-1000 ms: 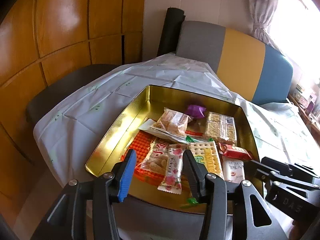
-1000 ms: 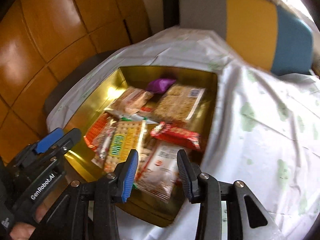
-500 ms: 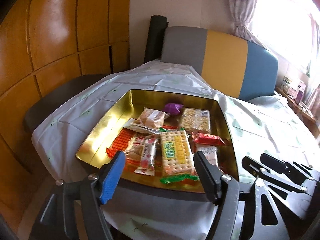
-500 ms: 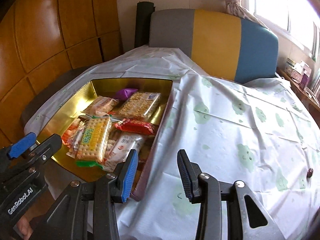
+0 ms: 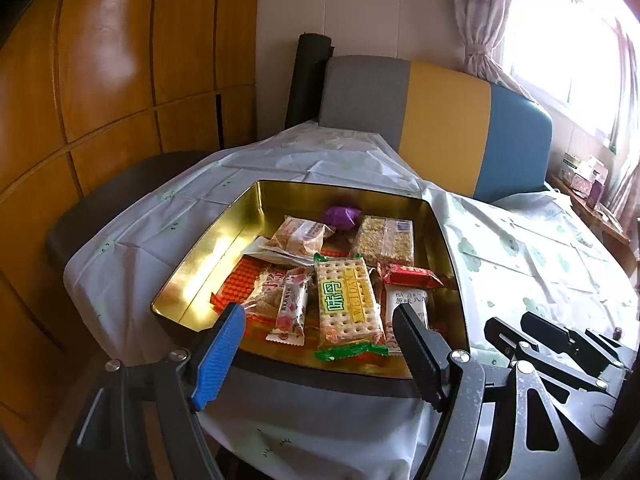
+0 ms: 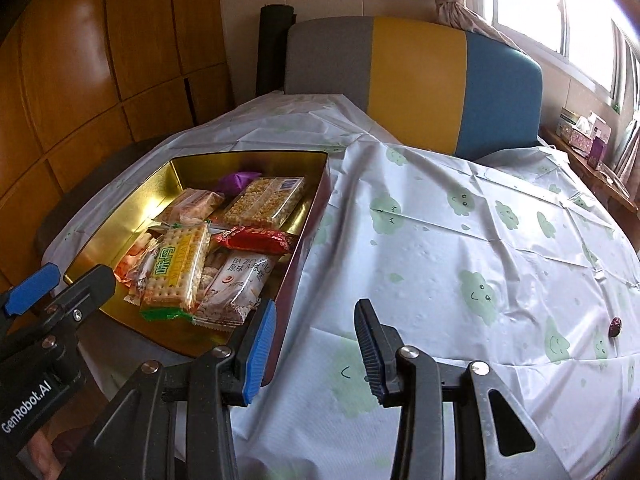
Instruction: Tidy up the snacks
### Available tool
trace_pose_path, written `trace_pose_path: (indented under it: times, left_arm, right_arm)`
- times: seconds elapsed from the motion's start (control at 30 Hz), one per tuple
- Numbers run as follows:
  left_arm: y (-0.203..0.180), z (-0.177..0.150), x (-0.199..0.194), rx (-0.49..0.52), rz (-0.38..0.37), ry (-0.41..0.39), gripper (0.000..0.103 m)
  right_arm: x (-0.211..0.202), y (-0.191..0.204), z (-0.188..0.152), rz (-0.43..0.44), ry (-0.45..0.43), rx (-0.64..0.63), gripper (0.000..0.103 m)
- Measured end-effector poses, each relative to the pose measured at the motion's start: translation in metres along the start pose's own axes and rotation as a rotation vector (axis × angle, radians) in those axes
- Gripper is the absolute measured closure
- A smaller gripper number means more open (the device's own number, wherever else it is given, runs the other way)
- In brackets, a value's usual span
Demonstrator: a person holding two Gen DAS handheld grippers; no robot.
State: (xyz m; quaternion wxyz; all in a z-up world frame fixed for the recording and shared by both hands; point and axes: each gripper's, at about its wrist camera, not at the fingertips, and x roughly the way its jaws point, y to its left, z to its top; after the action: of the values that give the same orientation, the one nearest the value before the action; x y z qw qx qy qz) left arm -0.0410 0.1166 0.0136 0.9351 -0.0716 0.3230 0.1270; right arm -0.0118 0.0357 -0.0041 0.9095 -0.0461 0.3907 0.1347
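A gold tin tray (image 5: 224, 240) (image 6: 120, 232) sits on the table's near left part and holds several wrapped snacks. Among them are a yellow-green cracker pack (image 5: 346, 300) (image 6: 176, 268), a red wrapper (image 5: 412, 275) (image 6: 256, 239), a purple candy (image 5: 342, 216) (image 6: 238, 179) and a clear-wrapped grain bar (image 5: 386, 240) (image 6: 264, 202). My left gripper (image 5: 320, 336) is open and empty, just in front of the tray's near edge. My right gripper (image 6: 316, 346) is open and empty over the tablecloth, right of the tray.
The table wears a white cloth with green cloud faces (image 6: 480, 240). A small dark candy (image 6: 614, 326) lies on it at the far right. A grey, yellow and blue sofa back (image 6: 420, 80) stands behind. Wooden panels (image 5: 100, 100) line the left wall.
Both grippers have drawn back and risen from the tray; the right one has swung right, over the cloth. The left jaws stand wider. The snacks have not moved.
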Motion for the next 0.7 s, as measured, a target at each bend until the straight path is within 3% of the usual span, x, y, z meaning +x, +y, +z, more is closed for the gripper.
trace_pose_path:
  times: [0.7]
  left_arm:
    - [0.0075, -0.0002, 0.0014, -0.018, -0.003, -0.002, 0.024]
  right_arm:
    - [-0.003, 0.0082, 0.0, -0.016, -0.029, -0.021, 0.061]
